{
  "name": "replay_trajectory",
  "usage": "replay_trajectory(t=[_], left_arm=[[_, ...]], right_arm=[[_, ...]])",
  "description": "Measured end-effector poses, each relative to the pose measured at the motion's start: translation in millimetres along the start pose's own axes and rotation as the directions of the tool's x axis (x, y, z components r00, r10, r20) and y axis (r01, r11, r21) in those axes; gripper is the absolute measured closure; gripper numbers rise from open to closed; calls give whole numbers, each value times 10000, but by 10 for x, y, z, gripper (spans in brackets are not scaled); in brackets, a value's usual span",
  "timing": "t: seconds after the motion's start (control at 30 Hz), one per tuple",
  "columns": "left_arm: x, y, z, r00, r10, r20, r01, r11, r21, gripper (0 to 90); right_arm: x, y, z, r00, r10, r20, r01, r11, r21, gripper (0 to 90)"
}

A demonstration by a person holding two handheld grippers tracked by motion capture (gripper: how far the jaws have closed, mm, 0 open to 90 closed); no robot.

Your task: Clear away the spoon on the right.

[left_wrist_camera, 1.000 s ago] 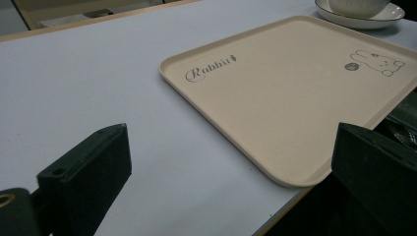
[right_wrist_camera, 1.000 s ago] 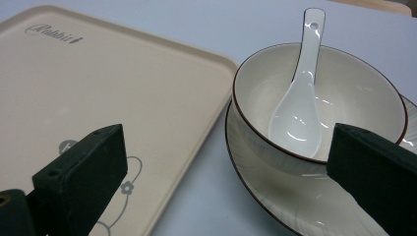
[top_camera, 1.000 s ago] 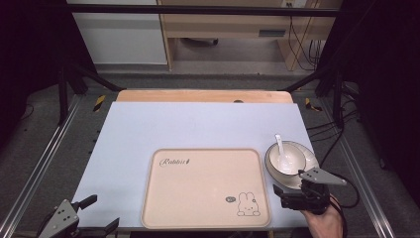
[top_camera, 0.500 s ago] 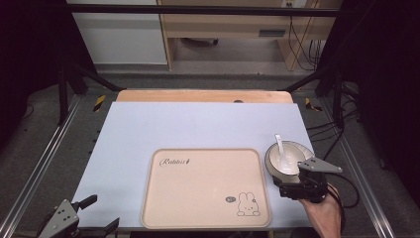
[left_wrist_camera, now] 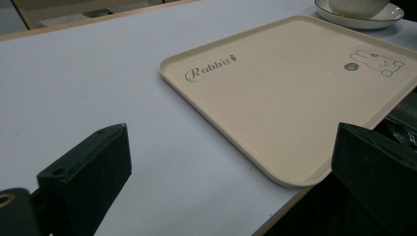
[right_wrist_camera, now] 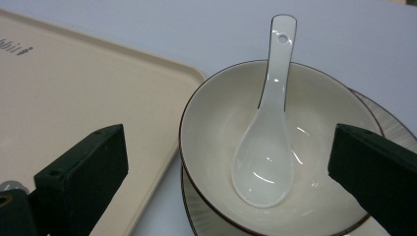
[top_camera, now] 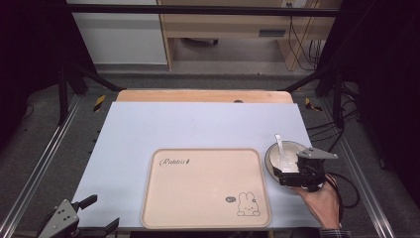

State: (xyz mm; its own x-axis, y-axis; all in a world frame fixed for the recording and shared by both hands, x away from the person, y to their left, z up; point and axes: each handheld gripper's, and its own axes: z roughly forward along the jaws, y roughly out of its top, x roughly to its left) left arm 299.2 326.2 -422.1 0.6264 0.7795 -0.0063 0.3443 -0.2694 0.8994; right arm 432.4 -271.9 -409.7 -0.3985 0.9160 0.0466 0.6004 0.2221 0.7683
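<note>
Displacement of the right gripper [top_camera: 297, 174] is recorded since the earlier high views: it has been carried forward and leftward, so that its body now overlaps the near edge of the bowl [top_camera: 285, 157], where a second ago it lay beside and behind the bowl's near right rim. Bowl, spoon [top_camera: 280, 148], tray [top_camera: 206, 186] and left gripper [top_camera: 79, 218] are seen unmoved.

The right gripper is held by a hand [top_camera: 324, 201] entering from the bottom right. In the right gripper view its jaws are spread wide, one at each lower corner; nothing is gripped. The bowl [right_wrist_camera: 275, 147] lies between and just beyond them, resting on a plate [right_wrist_camera: 388, 123], with the white spoon [right_wrist_camera: 265, 147] laid inside, its handle projecting over the far rim. Contact between jaws and bowl cannot be determined.

The left gripper is shown at the near left table corner. In the left gripper view its jaws are likewise wide apart and empty, directed over the pale blue mat [left_wrist_camera: 74, 88] toward the beige tray [left_wrist_camera: 295, 103], which bears the word "Rabbit" and a rabbit drawing. The bowl's plate [left_wrist_camera: 359, 19] is placed just beside the tray's far right corner.
</note>
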Motion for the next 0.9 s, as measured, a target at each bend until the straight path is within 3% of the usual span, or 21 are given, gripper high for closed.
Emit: replay_trajectory(t=[0.1, 0.2, 0.27, 0.5, 0.73, 0.9], left_arm=[[0, 0, 0, 10000, 8, 6, -8, 10000, 7, 11], [0, 0, 0, 10000, 12, 5, -12, 10000, 13, 11], [0, 0, 0, 10000, 4, 4, -4, 10000, 3, 11], [1, -1, -1, 10000, 12, 7, -12, 10000, -5, 12], [2, -2, -2, 10000, 6, 11, -6, 10000, -11, 12], [2, -2, -2, 10000, 13, 16, -13, 10000, -13, 12]], right_arm=[[-22, 29, 54, 9999, 73, -87, -71, 9996, 259, 18], [-45, 62, 118, 9999, 74, 112, -80, 9984, 553, 30], [-77, 89, 142, 9995, 176, 266, -189, 9987, 469, 60], [-162, 169, 191, 9964, 343, 770, -362, 9990, 247, 243], [-191, 235, 299, 9962, 455, 746, -506, 9964, 681, 393], [-219, 262, 373, 9951, 264, 951, -346, 9957, 856, 491]])
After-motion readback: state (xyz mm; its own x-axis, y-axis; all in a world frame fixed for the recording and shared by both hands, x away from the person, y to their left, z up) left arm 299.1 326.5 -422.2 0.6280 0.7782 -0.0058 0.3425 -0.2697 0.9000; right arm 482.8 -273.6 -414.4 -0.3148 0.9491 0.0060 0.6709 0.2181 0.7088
